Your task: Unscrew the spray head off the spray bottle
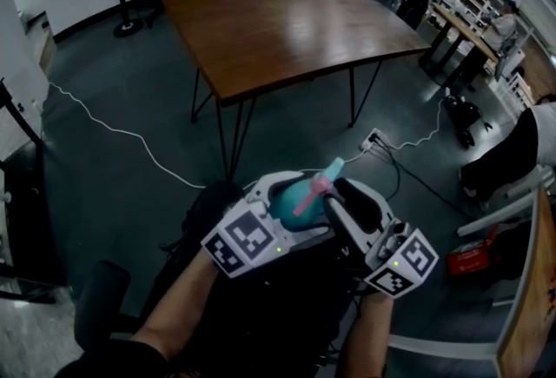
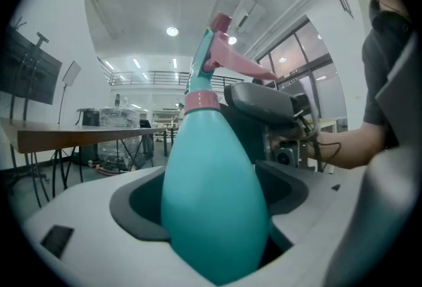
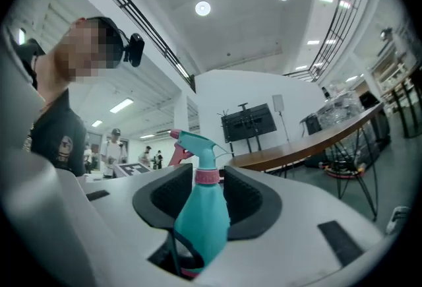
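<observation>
A teal spray bottle (image 1: 289, 204) with a pink collar and a pink trigger is held up between both grippers, above the floor. My left gripper (image 1: 294, 194) is shut on the wide teal body (image 2: 214, 206), which fills the gap between its jaws. The spray head (image 2: 212, 55) rises behind the body, tilted right. My right gripper (image 1: 343, 194) comes in from the right at neck height. In the right gripper view its ribbed dark pads (image 3: 247, 196) sit tight on either side of the pink collar (image 3: 206, 177), just under the trigger. The bottle's base is hidden low in both gripper views.
A brown wooden table (image 1: 287, 29) on thin black legs stands ahead. A white cable and a power strip (image 1: 373, 140) lie on the grey floor. A red box (image 1: 469, 261) sits at the right. A person's forearm (image 2: 359, 144) shows behind the right gripper.
</observation>
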Tool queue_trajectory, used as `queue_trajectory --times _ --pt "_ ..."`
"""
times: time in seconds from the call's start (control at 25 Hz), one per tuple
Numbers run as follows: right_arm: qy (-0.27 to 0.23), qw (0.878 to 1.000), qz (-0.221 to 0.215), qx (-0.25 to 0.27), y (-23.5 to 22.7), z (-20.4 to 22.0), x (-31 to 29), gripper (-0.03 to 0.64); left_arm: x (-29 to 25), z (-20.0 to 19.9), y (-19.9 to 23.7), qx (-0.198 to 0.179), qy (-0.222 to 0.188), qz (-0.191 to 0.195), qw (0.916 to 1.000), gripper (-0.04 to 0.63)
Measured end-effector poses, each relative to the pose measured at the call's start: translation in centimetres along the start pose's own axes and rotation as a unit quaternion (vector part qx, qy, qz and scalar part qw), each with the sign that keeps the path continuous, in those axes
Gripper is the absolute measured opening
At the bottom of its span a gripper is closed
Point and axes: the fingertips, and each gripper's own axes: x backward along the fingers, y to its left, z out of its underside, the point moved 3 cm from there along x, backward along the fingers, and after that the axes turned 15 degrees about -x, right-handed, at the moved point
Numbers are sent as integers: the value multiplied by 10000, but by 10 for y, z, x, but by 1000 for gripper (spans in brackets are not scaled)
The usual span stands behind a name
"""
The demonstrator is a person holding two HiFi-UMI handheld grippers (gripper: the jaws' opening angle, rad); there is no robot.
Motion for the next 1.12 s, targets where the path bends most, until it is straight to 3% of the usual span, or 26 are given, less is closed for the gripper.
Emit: queue_trajectory --times 0.12,0.28,0.52,0.64,0.88,1.12 --pt "-92 9978 650 76 2 8 -9 146 0 5 7 20 169 -291 9994 413" --pt "-202 9932 1145 74 3 13 -18 146 0 10 9 -30 328 -472 9983 413" --pt "-193 9929 1168 90 0 15 -16 126 0 12 8 -123 396 -491 9979 413" --pt "52 9959 890 181 1 15 -14 124 2 11 4 -122 299 -277 9991 413" --pt "587 9978 -175 241 5 10 -5 126 6 1 -7 -181 17 282 9994 413" --pt "1020 9830 -1522 104 8 5 5 124 10 -12 -24 -80 -455 844 9954 413"
